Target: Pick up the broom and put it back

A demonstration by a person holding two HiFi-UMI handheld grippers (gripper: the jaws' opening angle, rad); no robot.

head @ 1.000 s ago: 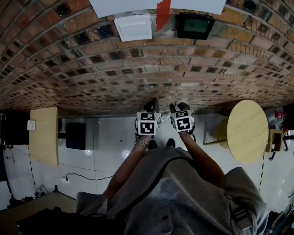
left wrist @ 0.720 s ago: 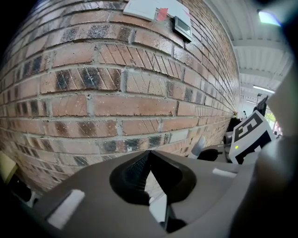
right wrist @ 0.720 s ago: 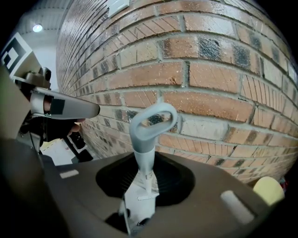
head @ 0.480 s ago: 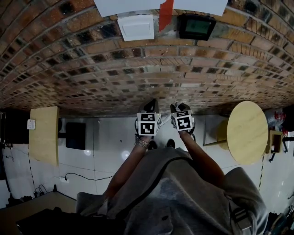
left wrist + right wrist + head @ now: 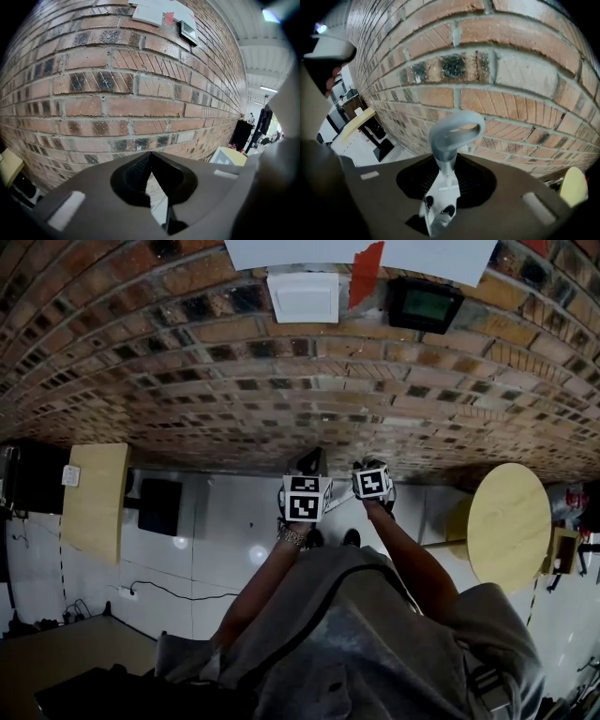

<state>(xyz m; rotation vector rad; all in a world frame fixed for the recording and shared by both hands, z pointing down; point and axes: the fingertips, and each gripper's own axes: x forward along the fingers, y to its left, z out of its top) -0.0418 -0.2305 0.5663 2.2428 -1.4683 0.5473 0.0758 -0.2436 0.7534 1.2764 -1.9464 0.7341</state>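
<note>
The broom shows only as a grey handle with a loop at its end (image 5: pixel 455 132), standing up between the jaws in the right gripper view, close to the brick wall (image 5: pixel 520 93). My right gripper (image 5: pixel 446 178) is shut on this handle below the loop. The broom's head is hidden. In the head view both grippers hang low by the foot of the wall, the right gripper (image 5: pixel 371 471) beside the left gripper (image 5: pixel 309 465). In the left gripper view my left gripper (image 5: pixel 150 156) has its tips together, with nothing seen between them.
The brick wall (image 5: pixel 281 381) carries a white panel (image 5: pixel 302 296) and a small dark screen (image 5: pixel 427 304). A round wooden table (image 5: pixel 509 526) stands at the right, a rectangular one (image 5: pixel 94 498) at the left by a black box (image 5: pixel 159 507). A cable (image 5: pixel 173 596) lies on the white floor.
My right gripper has sunk toward the floor with the broom handle in it; its cube looks smaller in the head view. The left gripper has stayed where it was.
</note>
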